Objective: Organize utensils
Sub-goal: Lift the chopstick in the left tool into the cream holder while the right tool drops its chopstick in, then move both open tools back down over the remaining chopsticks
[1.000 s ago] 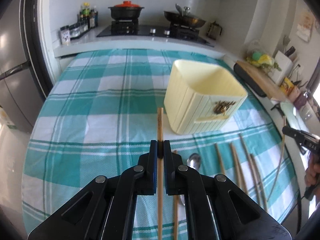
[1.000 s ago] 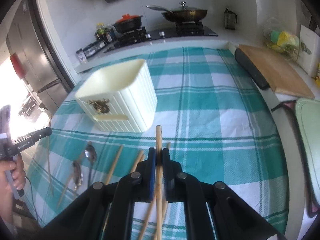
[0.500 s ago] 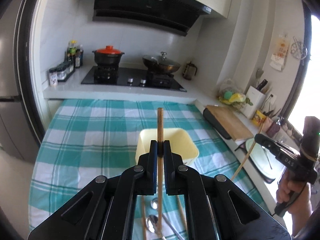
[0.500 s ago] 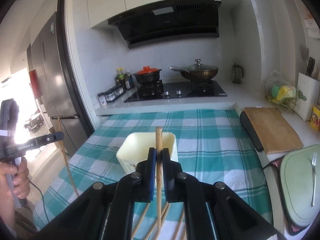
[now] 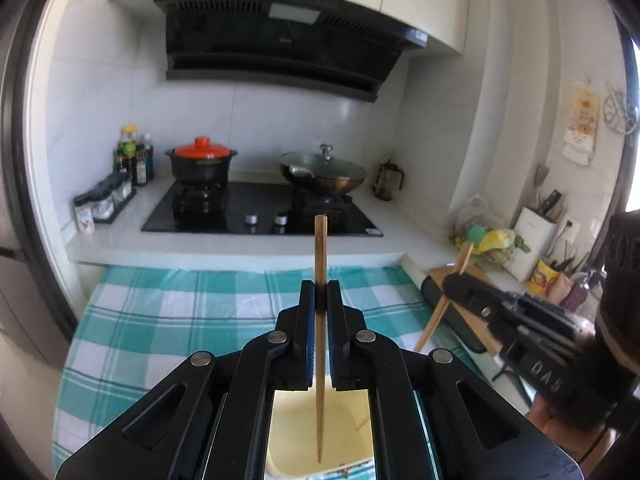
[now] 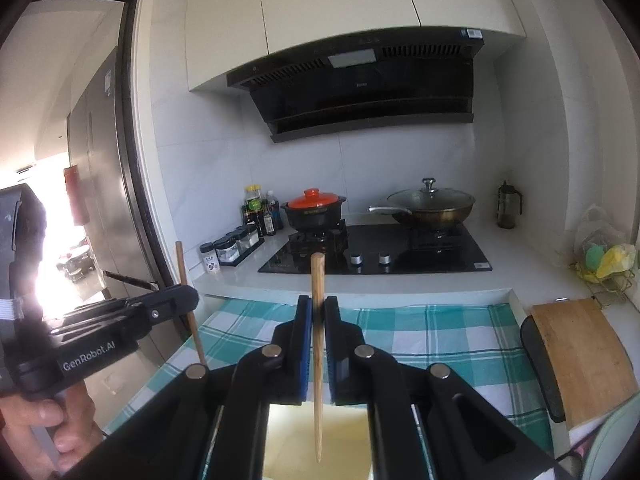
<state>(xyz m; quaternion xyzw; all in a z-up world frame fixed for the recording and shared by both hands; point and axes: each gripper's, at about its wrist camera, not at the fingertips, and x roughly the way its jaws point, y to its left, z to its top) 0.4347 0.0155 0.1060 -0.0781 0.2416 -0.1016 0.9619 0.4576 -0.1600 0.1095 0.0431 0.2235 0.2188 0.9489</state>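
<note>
Above a cream plastic utensil holder [image 5: 320, 436] on the teal-and-white checked tabletop [image 5: 168, 320], the left tool [image 5: 320, 296] is clamped on a wooden chopstick [image 5: 320, 344], held nearly upright. Its blunt, thicker end rises past the fingertips toward the far stove, while the slim pointed tip hangs over the holder's pale interior; whether the tip touches the inside cannot be told. The stick is light brown with darker streaks along the grain.

At the right of the same view, the right tool [image 5: 452, 284] grips a second chopstick [image 5: 440, 308], tilted with its top leaning right. From the right wrist, that tool [image 6: 318, 312] shows its pads pressed on the tan stick [image 6: 317, 360], tapered end down over the cream holder [image 6: 320, 440]. The left tool [image 6: 188, 300] appears at the left there, carried in a hand [image 6: 44, 428].

Far behind stand a black hob [image 5: 260, 212], an orange-lidded clay pot [image 5: 200, 160] and a lidded wok [image 5: 324, 172]; a wooden cutting board [image 6: 580, 356] lies at the right.
</note>
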